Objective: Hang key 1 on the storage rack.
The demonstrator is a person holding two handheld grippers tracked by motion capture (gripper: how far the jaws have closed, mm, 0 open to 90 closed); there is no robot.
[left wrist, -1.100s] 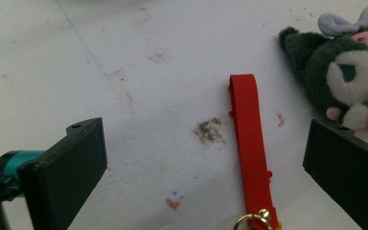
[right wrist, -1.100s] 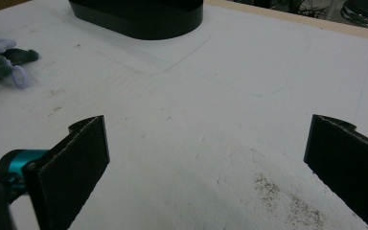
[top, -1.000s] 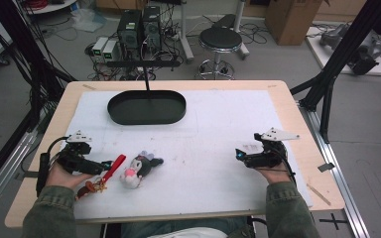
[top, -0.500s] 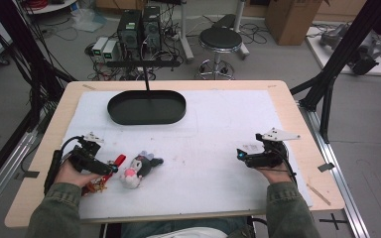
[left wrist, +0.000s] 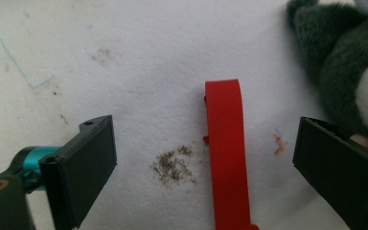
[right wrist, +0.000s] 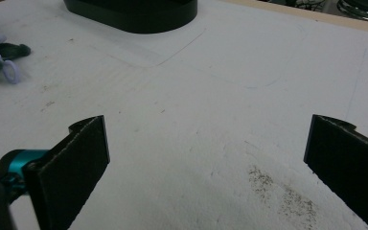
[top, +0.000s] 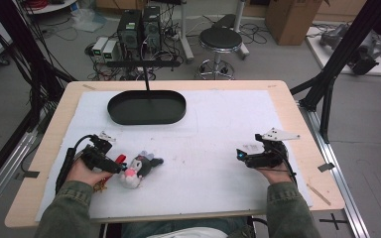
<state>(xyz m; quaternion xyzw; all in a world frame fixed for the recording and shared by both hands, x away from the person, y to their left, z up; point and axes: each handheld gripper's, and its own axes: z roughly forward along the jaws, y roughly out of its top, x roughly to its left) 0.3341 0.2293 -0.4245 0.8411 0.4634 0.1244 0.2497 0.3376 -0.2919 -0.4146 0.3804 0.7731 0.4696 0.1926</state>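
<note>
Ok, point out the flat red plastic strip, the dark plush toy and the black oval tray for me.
Flat red plastic strip (left wrist: 225,153): left gripper view, mid-length of its face.
Dark plush toy (top: 140,167): high view, its body.
Black oval tray (top: 178,115): high view, its near right wall.

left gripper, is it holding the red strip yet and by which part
Nothing is held yet. The left gripper has its jaws open and just closing around the red strip, which lies flat on the white mat between them, with a gap on each side.

One plush toy (top: 138,169), one red strap (left wrist: 226,153), perhaps one tray (top: 146,107).
</note>
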